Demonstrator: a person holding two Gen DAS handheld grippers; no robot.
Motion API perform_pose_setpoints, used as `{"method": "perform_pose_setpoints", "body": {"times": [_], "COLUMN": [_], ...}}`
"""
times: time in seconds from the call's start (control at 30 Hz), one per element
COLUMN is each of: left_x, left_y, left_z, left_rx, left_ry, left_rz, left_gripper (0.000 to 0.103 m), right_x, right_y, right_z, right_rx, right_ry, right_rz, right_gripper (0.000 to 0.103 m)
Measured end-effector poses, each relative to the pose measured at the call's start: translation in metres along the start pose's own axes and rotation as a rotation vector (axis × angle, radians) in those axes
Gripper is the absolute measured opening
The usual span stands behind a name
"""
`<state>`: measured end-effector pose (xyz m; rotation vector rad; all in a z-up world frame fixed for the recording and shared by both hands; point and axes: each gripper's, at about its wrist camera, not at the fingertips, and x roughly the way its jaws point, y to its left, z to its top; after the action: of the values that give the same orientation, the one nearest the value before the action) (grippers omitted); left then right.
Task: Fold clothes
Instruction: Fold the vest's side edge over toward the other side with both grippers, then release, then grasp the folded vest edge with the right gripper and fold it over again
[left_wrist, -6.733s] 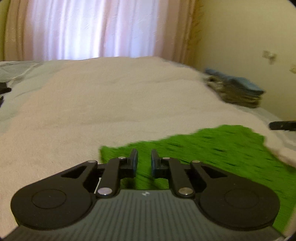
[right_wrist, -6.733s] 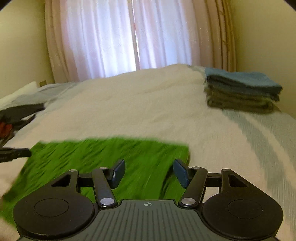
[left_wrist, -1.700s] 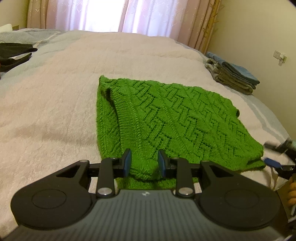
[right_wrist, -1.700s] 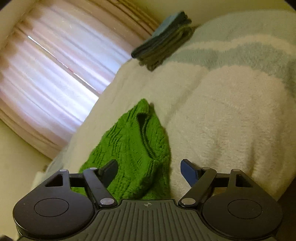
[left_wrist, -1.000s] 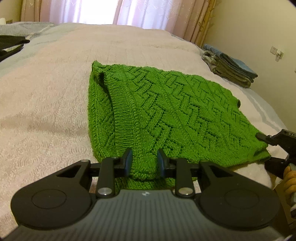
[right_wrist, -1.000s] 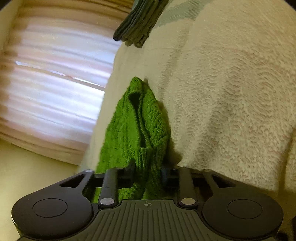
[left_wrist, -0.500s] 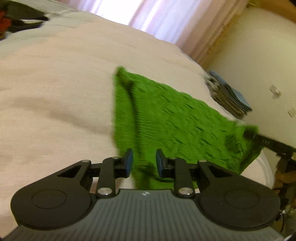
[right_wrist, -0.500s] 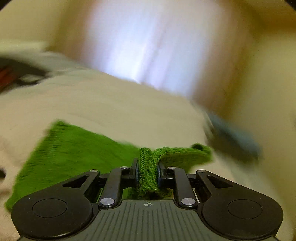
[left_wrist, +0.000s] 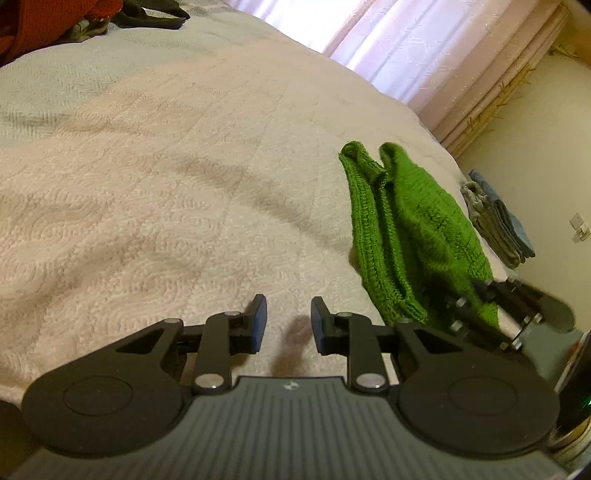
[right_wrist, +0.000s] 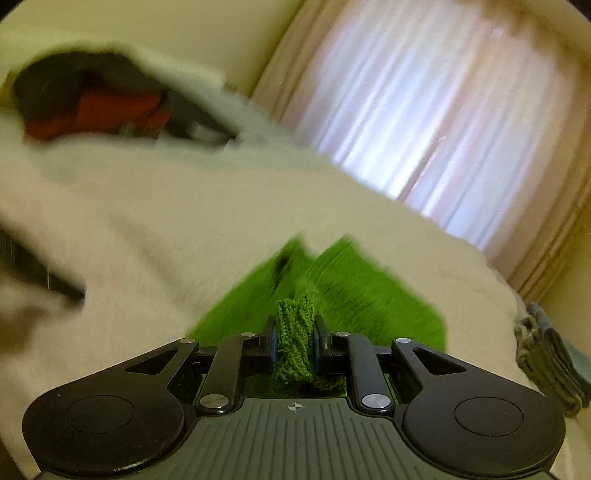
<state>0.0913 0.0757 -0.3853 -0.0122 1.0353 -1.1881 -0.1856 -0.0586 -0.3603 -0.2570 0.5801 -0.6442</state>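
A green knit sweater (left_wrist: 413, 229) lies bunched lengthwise on the pale bed cover (left_wrist: 166, 177), at the right of the left wrist view. My left gripper (left_wrist: 285, 325) is slightly open and empty over bare cover, left of the sweater. My right gripper (right_wrist: 294, 338) is shut on a bunched edge of the green sweater (right_wrist: 354, 291), whose rest trails away over the bed, blurred. The right gripper also shows in the left wrist view (left_wrist: 484, 295) at the sweater's near end.
A stack of folded grey and blue clothes (left_wrist: 495, 221) sits at the bed's right side, also in the right wrist view (right_wrist: 550, 365). A heap of red and dark clothes (right_wrist: 92, 103) lies far left. Curtains (right_wrist: 424, 110) hang beyond the bed.
My left gripper has let go of the sweater and now stands empty to its left. My right gripper, shut on the sweater about a second ago, has carried its edge over so the sweater is doubled.
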Motion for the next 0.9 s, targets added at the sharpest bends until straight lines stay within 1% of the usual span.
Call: {"method": "perform_pose_setpoints", "body": {"times": [0.07,0.13,0.17,0.23,0.33,0.37,0.4,0.43,0.47,0.57,0.67,0.7,0.73,0.83,0.87,0.9], "left_x": [0.000,-0.001,-0.001,-0.002,-0.004,-0.005,-0.005,-0.005,-0.005,-0.005,-0.006,-0.007,-0.008,-0.012,-0.013,-0.014], "left_y": [0.001,0.002,0.004,0.005,0.008,0.009,0.009,0.008,0.008,0.007,0.007,0.006,0.005,0.003,0.002,0.001], "left_z": [0.001,0.003,0.003,0.004,0.003,0.003,0.002,0.002,0.001,-0.001,-0.001,-0.001,-0.001,-0.002,-0.002,-0.002], "left_rx": [-0.003,-0.004,-0.005,-0.009,-0.013,-0.011,-0.011,-0.008,-0.005,0.001,-0.005,-0.005,-0.003,0.001,0.002,0.003], "left_ry": [-0.004,-0.009,-0.011,-0.013,-0.015,-0.016,-0.015,-0.014,-0.015,-0.016,-0.018,-0.019,-0.020,-0.023,-0.024,-0.025], "left_rz": [-0.002,-0.002,0.000,0.004,0.010,0.013,0.015,0.018,0.021,0.027,0.028,0.028,0.029,0.032,0.033,0.035], "left_gripper": [0.021,0.021,0.021,0.021,0.020,0.020,0.020,0.020,0.020,0.020,0.021,0.021,0.021,0.021,0.021,0.021], "right_x": [-0.010,-0.019,-0.019,-0.013,0.005,0.009,0.005,0.001,-0.006,-0.028,-0.046,-0.049,-0.051,-0.046,-0.043,-0.038], "right_y": [-0.002,0.006,0.012,0.029,0.053,0.058,0.058,0.058,0.051,0.015,-0.037,-0.056,-0.078,-0.125,-0.134,-0.139], "right_z": [0.010,0.016,0.014,0.005,-0.008,-0.012,-0.011,-0.011,-0.008,-0.006,-0.018,-0.028,-0.044,-0.098,-0.119,-0.136], "right_rx": [-0.002,-0.024,-0.034,-0.058,-0.105,-0.113,-0.114,-0.112,-0.072,0.131,0.419,0.539,0.685,1.127,1.292,1.434], "right_ry": [-0.072,-0.094,-0.089,-0.056,0.086,0.106,0.095,0.081,0.053,-0.013,-0.032,-0.023,0.001,0.101,0.112,0.110], "right_rz": [0.006,0.034,0.059,0.111,0.196,0.187,0.186,0.183,0.173,0.157,0.082,0.063,0.055,0.101,0.155,0.227], "right_gripper": [0.016,0.016,0.016,0.016,0.017,0.031,0.045,0.078,0.086,0.086,0.086,0.086,0.086,0.085,0.085,0.085]}}
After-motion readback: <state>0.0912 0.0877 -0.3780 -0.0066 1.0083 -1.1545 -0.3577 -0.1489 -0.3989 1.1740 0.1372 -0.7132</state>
